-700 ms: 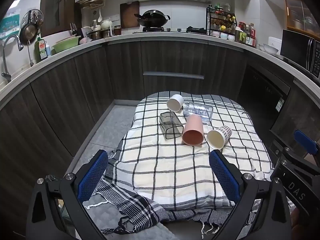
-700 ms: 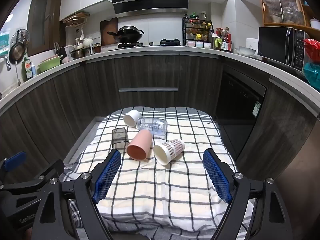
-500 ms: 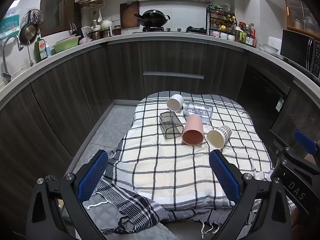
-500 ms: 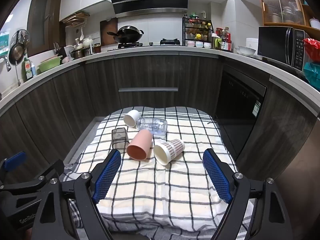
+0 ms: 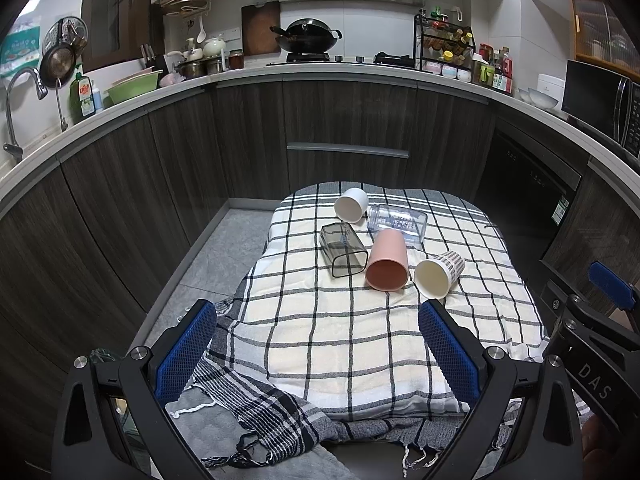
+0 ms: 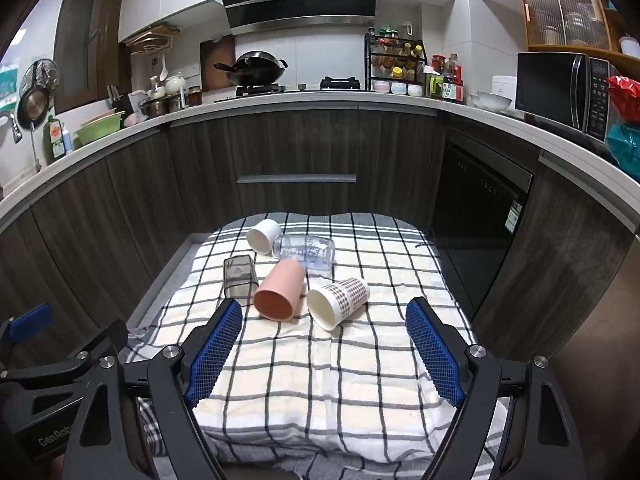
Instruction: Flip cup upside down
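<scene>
While both tools hover short of the checked cloth [image 5: 352, 344], the left gripper [image 5: 316, 344] and right gripper [image 6: 324, 344] hold their blue-padded fingers [image 6: 214, 348] spread wide, gripping nothing. Beyond the fingertips, five vessels lie on their sides: pink cup [image 6: 278, 290] centred, patterned paper cup [image 6: 338, 302] beside it, grey square cup [image 6: 239, 276], white cup [image 6: 263, 236], and clear bottle [image 6: 306, 252].

Left claw [image 5: 318, 322] and right claw [image 6: 324, 326] both gape wide, holding nothing.
</scene>
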`<action>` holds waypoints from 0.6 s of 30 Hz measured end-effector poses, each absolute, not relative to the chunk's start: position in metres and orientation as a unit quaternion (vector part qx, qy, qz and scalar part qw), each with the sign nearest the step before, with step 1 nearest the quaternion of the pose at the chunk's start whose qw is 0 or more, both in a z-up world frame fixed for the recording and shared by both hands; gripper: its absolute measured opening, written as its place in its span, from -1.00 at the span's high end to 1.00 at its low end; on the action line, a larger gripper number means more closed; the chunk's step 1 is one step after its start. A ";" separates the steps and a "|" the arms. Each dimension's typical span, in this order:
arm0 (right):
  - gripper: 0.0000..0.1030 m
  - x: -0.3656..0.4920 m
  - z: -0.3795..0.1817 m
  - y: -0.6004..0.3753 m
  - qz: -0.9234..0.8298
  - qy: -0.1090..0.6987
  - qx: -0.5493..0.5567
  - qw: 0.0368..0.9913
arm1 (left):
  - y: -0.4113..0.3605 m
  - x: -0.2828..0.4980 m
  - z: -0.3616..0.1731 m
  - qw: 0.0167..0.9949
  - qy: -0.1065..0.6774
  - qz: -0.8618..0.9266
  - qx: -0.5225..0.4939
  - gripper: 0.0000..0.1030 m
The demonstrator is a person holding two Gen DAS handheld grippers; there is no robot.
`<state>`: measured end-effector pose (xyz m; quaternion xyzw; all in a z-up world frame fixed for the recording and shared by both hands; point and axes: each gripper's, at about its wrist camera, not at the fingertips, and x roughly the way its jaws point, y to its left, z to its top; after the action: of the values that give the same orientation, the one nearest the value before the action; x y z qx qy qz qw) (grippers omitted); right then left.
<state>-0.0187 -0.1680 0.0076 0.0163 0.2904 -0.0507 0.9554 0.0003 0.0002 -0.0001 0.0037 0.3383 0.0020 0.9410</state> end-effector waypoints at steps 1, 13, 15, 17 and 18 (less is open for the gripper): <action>-0.63 -0.019 0.008 -0.168 -0.051 0.290 0.016 0.955 | 0.000 0.000 0.000 0.941 0.339 0.003 0.004 -0.99; -0.63 -0.018 0.007 -0.168 -0.051 0.291 0.017 0.955 | 0.007 0.004 -0.005 0.940 0.341 0.013 -0.004 -0.99; -0.63 -0.018 0.007 -0.167 -0.050 0.291 0.017 0.955 | 0.007 0.004 -0.006 0.939 0.343 0.013 -0.006 -0.99; -0.63 -0.018 0.007 -0.167 -0.051 0.291 0.018 0.955 | 0.007 0.004 -0.007 0.939 0.343 0.013 -0.007 -0.99; -0.63 -0.018 0.007 -0.167 -0.051 0.291 0.017 0.955 | 0.007 0.004 -0.007 0.939 0.343 0.013 -0.007 -0.99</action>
<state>-0.0179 -0.1670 0.0071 0.0174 0.2914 -0.0505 0.9551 0.0038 0.0072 -0.0067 -0.0066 0.3431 0.0135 0.9392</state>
